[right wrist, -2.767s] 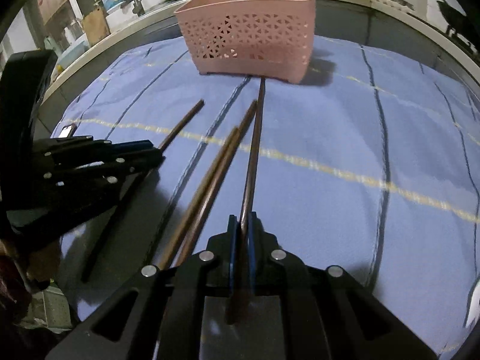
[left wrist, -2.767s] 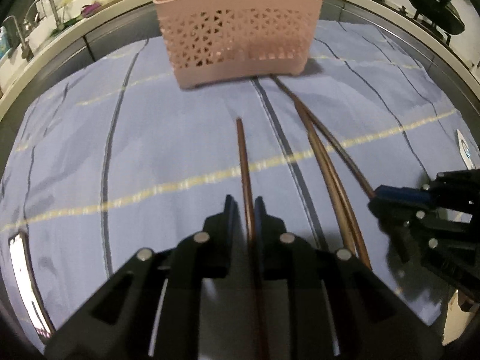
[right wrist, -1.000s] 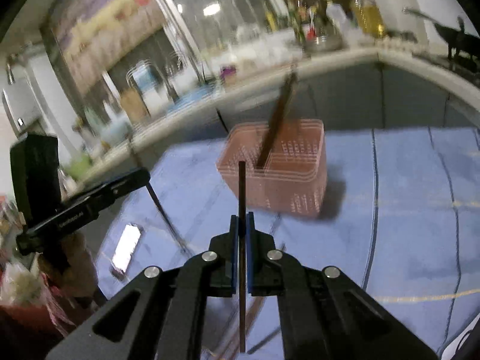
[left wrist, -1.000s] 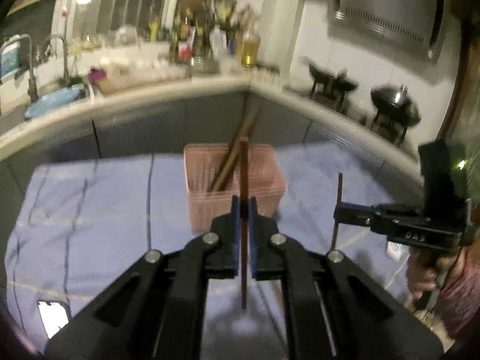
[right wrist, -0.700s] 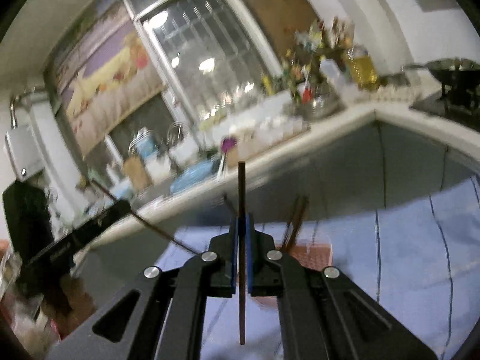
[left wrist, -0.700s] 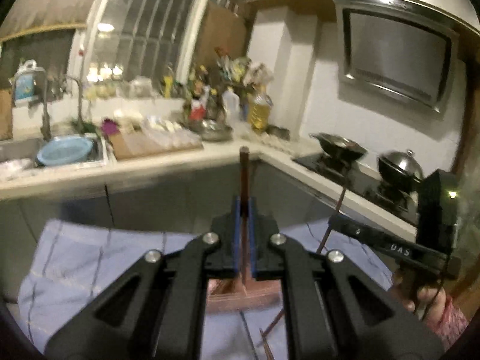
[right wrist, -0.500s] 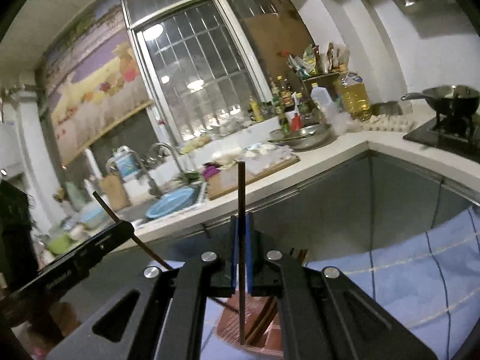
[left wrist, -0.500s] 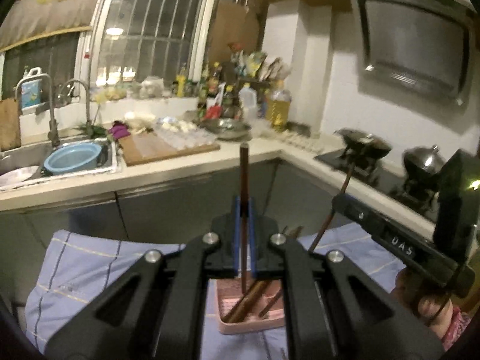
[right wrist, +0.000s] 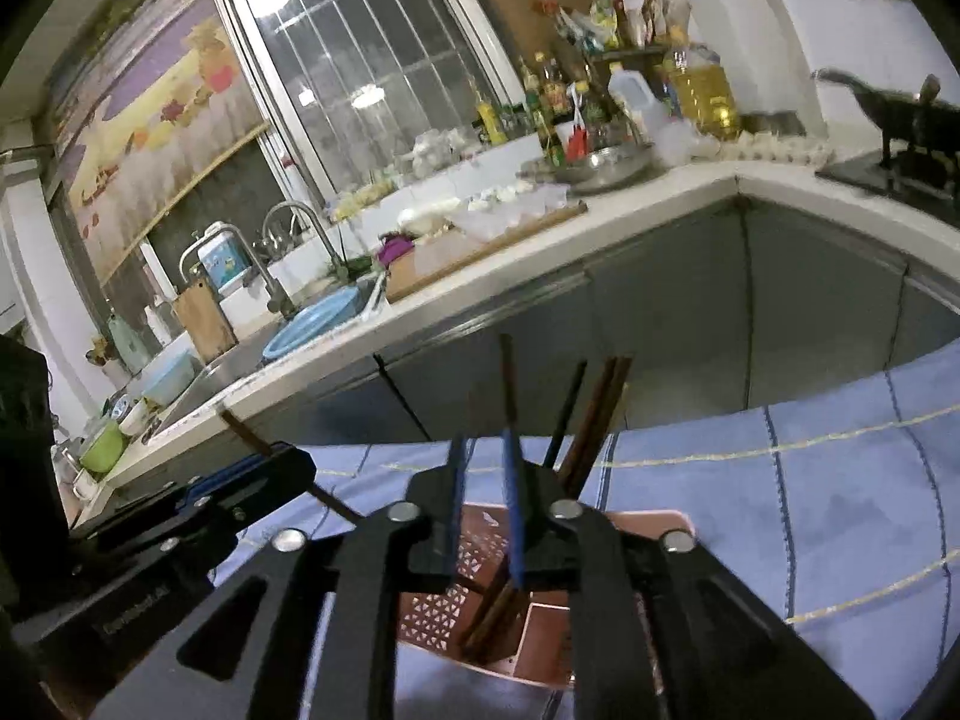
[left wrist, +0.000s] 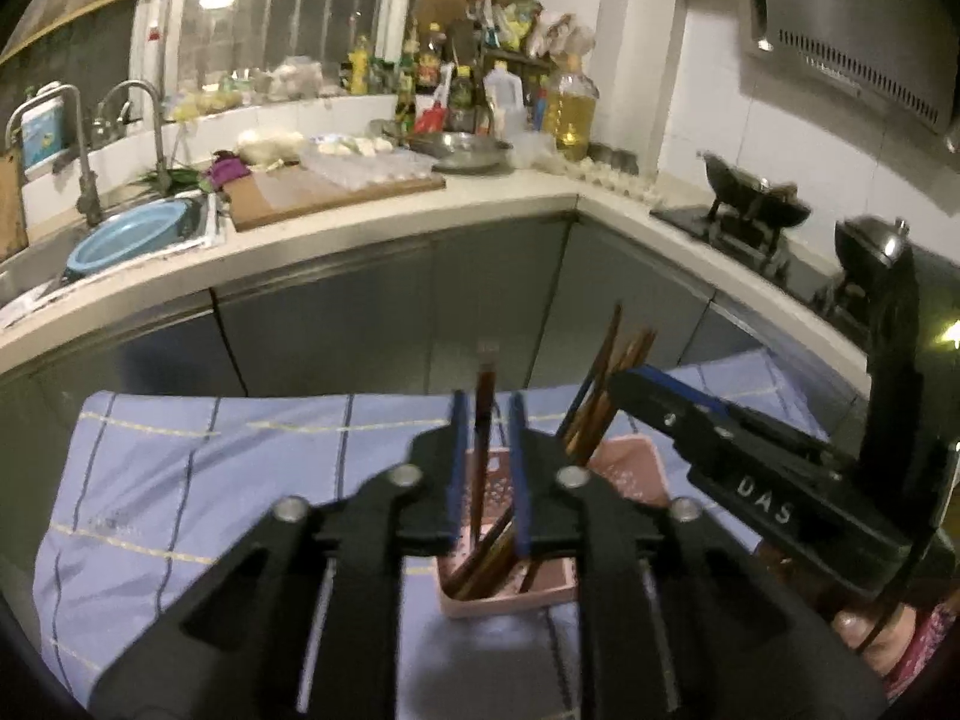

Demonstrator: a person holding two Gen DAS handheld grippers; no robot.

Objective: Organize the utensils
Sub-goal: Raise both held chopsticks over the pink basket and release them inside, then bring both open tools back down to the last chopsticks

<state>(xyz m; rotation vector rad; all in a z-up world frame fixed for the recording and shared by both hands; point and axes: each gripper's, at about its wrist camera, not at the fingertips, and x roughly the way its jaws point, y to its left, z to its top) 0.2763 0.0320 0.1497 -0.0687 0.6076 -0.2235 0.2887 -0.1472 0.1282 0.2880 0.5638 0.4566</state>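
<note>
Along the right gripper [left wrist: 624,387] body, white letters read "DAS".

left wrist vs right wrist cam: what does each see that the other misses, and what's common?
Left wrist only: the range hood, a lidded pot on the stove, and the right gripper from its side.
Right wrist only: the mural beside the window, a green bowl, and the left gripper from its side.
Both: the pink basket holding chopsticks on the blue cloth, the blue basin and the oil bottle. Both grippers' jaws have just been opening, each with a chopstick between them.
</note>
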